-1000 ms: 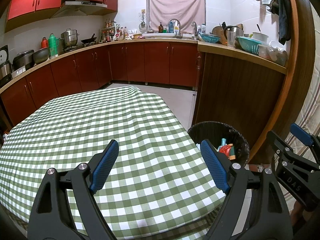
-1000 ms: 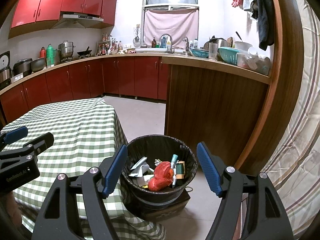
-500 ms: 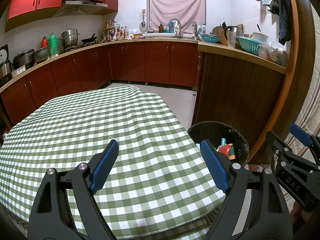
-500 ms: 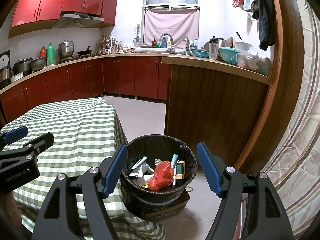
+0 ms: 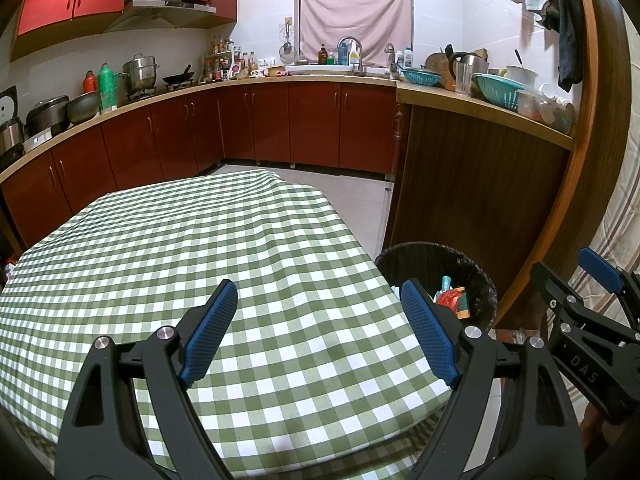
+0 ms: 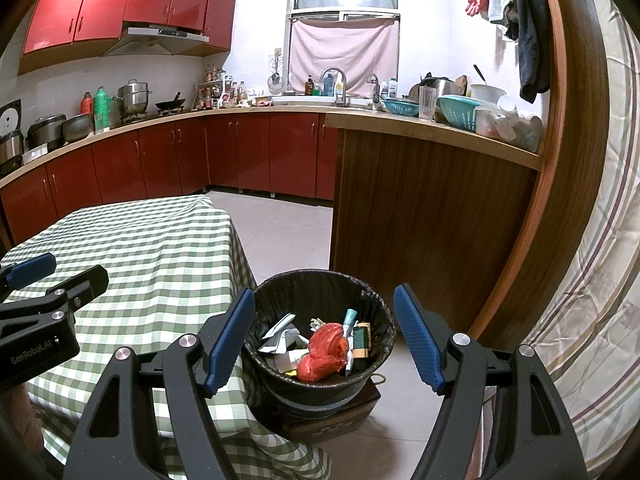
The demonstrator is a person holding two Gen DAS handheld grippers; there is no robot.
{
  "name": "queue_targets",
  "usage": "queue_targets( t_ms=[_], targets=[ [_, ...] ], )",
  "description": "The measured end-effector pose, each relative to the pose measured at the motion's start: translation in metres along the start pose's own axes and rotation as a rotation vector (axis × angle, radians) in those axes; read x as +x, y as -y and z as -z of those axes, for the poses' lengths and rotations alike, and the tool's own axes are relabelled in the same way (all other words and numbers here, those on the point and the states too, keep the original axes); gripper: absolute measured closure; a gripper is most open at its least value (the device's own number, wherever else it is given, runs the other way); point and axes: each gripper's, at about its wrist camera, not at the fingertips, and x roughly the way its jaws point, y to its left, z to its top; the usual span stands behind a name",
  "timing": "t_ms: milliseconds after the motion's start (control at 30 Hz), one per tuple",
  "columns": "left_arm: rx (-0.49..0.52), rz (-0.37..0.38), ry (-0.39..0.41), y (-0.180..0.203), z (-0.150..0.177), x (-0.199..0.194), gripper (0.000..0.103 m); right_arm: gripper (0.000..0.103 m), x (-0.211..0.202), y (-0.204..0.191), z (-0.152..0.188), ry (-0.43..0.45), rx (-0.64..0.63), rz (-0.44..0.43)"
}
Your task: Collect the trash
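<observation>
Nothing shifted since a second ago: left gripper (image 5: pixel 320 328) over bare tabletop (image 5: pixel 200 248), right gripper (image 6: pixel 324 336) over filled bin (image 6: pixel 320 292), both jaws spread, empty. Collection looks finished.

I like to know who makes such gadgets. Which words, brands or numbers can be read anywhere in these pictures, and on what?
"GenRobot.AI": white print on the black body of the left tool, in the right wrist view.
"DAS": white letters on the black body of the right tool, in the left wrist view.
Labels on the counter bottles and on the green packet in the trash bin: too small to read.
</observation>
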Motion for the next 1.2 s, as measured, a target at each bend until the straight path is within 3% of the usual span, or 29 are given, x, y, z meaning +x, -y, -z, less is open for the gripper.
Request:
queue_targets(
  t_ms=[633,733,1000,1200],
  targets=[
    [-0.001,-0.006,0.014,0.0024,-0.0009,-0.0002,0.021,0.033,-0.0005,-0.0009,-0.0001,0.001,-0.001,0.001],
    [0.009,0.002,0.02,0.0044,0.0,-0.0016,0.014,0.033,-0.0006,-0.0011,-0.0001,0.001,-0.002,0.001],
    [0.002,0.015,0.022,0.0042,0.001,-0.0009,0.008,0.033,-0.0002,-0.0011,0.0003,-0.001,-0.002,0.0],
    [0.011,-0.018,0.022,0.0023,0.0027,0.0018,0.008,0.033,-0.0005,-0.0032,-0.0005,0.0,-0.01,-0.004]
  ],
)
